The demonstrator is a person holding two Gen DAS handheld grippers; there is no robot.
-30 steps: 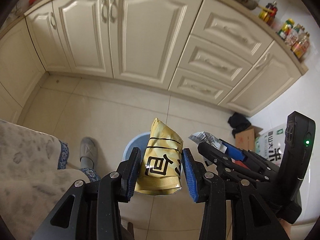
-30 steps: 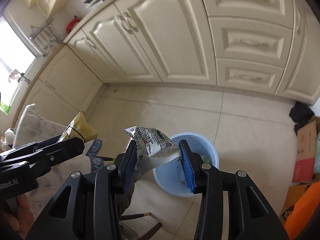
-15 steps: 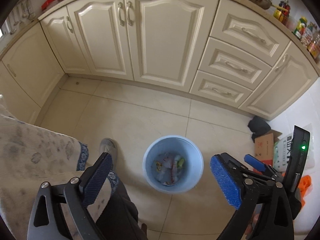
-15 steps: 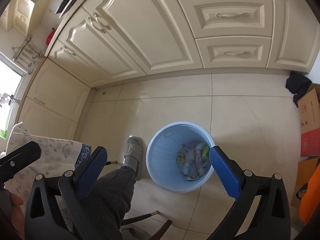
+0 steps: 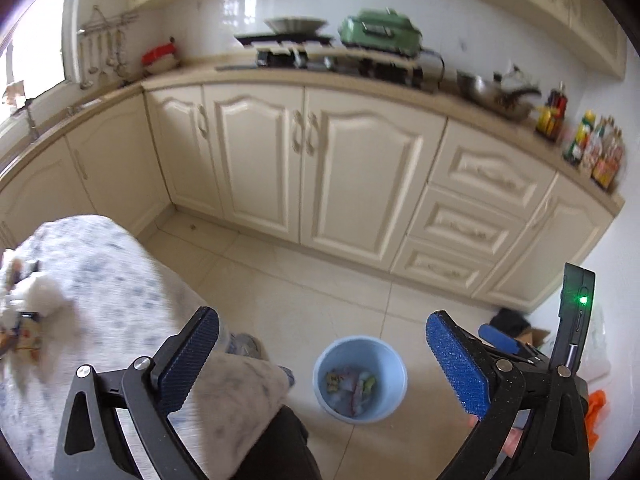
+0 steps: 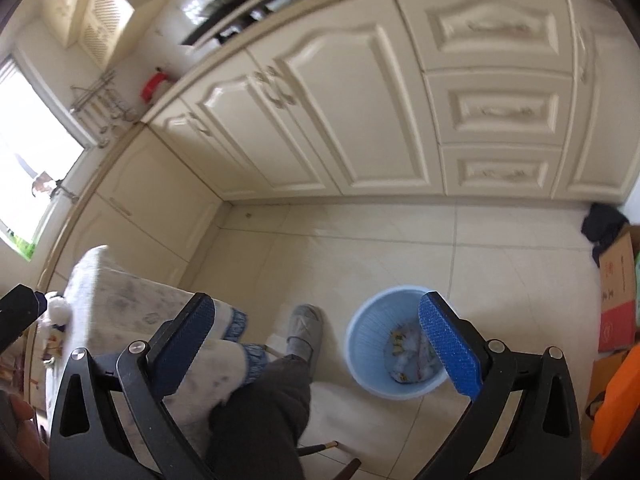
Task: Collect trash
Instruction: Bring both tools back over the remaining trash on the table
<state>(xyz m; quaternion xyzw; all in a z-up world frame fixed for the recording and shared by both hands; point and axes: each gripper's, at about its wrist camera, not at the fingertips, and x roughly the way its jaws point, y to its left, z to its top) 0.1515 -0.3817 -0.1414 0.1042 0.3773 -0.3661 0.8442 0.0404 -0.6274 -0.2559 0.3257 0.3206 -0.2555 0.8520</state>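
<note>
Both wrappers have gone from the jaws since a second ago, and both views now sit higher above the floor. Left hand-held gripper (image 5: 322, 358) is opening wide with nothing between its pads; right hand-held gripper (image 6: 316, 344) gapes empty too. Below and ahead of them stands the pale blue bin (image 5: 394, 364), its trash (image 5: 351, 386) a blurred heap (yellow, white, green scraps). Cloth-draped surface (image 5: 100, 280) is smeared by motion.

The tiled floor (image 6: 380, 248) carries a blue bin (image 6: 362, 344) holding wrappers, beside a grey slipper (image 6: 304, 330).
</note>
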